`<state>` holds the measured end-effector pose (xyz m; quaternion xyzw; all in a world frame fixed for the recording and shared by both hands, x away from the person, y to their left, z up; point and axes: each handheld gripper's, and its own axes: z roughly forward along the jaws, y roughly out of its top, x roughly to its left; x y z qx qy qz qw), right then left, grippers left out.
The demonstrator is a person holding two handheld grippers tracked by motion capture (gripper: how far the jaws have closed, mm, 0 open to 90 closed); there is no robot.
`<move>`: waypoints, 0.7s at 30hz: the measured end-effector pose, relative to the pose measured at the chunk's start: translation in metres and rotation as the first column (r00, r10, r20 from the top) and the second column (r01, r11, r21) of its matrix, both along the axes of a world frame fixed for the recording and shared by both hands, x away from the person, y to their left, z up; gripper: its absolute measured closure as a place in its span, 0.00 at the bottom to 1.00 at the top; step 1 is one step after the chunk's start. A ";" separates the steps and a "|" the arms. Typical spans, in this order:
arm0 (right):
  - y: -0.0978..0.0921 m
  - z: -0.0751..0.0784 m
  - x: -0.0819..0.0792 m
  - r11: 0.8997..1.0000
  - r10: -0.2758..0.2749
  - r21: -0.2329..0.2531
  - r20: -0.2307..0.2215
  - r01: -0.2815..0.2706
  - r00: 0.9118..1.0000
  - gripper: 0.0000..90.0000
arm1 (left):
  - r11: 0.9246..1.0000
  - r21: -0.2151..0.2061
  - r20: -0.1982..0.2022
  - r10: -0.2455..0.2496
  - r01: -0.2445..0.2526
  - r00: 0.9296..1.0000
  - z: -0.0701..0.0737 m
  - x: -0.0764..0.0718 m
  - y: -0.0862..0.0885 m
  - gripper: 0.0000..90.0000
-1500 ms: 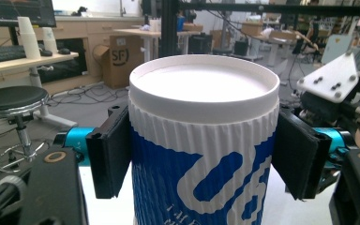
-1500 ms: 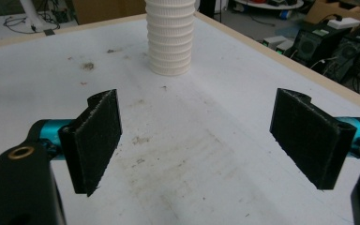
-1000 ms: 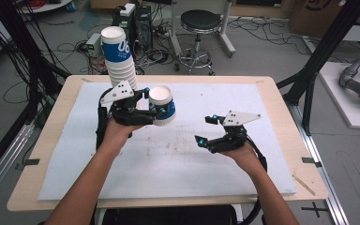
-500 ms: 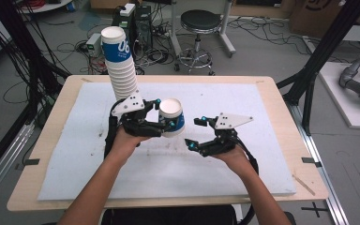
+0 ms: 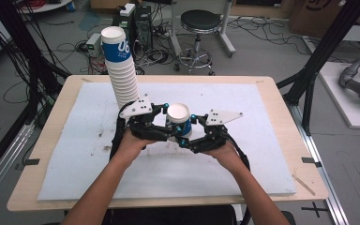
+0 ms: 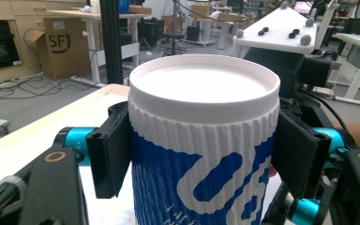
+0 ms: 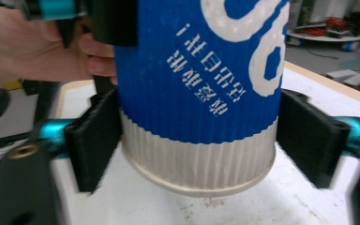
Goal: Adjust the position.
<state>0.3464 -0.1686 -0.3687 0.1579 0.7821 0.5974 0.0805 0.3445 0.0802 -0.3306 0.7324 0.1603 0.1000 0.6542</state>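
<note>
The left hand-held gripper point(image 5: 176, 129) clamps the blue-and-white ribbed paper cup point(image 5: 178, 120) near its rim, above the bench point(image 5: 281, 117); the right hand-held gripper point(image 5: 187, 137), jaws wide about its base, should close squarely before pulling.

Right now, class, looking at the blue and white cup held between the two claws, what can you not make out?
- The cup: its bottom is cut off by the lower edge in the left gripper view.
- Its rim: cut off by the top edge in the right gripper view.
- Right claw: one pad touches; whether the other does is unclear.
- Cup stack: its foot is hidden behind the left claw, high view.
</note>
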 end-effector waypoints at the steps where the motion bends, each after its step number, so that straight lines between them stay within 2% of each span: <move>1: -0.001 0.001 -0.001 1.000 0.001 -0.007 0.009 -0.001 1.000 0.23 | 1.000 0.000 -0.003 -0.007 0.007 1.000 0.000 0.000 0.000 0.32; 8: -0.005 0.008 -0.003 0.997 0.021 -0.078 0.039 -0.018 0.999 0.29 | 1.000 0.018 -0.008 -0.013 0.013 1.000 0.001 -0.001 -0.003 0.29; 11: -0.006 0.012 -0.003 0.993 0.031 -0.117 0.068 -0.023 0.997 0.30 | 0.997 0.079 -0.003 -0.022 0.022 1.000 0.005 -0.001 -0.005 0.25; 16: -0.004 0.018 -0.006 0.985 0.055 -0.170 0.097 -0.038 0.994 0.30 | 0.993 0.102 -0.017 -0.054 0.056 0.998 0.009 0.000 -0.006 0.24; 17: -0.004 0.020 -0.006 0.980 0.060 -0.194 0.113 -0.037 0.992 0.30 | 0.988 0.139 -0.012 -0.069 0.070 0.998 0.013 0.001 -0.006 0.23; 19: -0.004 0.022 -0.007 0.973 0.064 -0.227 0.119 -0.035 0.991 0.30 | 0.981 0.177 0.001 -0.079 0.077 0.997 0.017 0.001 -0.006 0.23; 21: -0.004 0.024 -0.007 0.967 0.070 -0.253 0.126 -0.036 0.990 0.30 | 0.976 0.198 0.006 -0.089 0.086 0.996 0.022 0.001 -0.007 0.23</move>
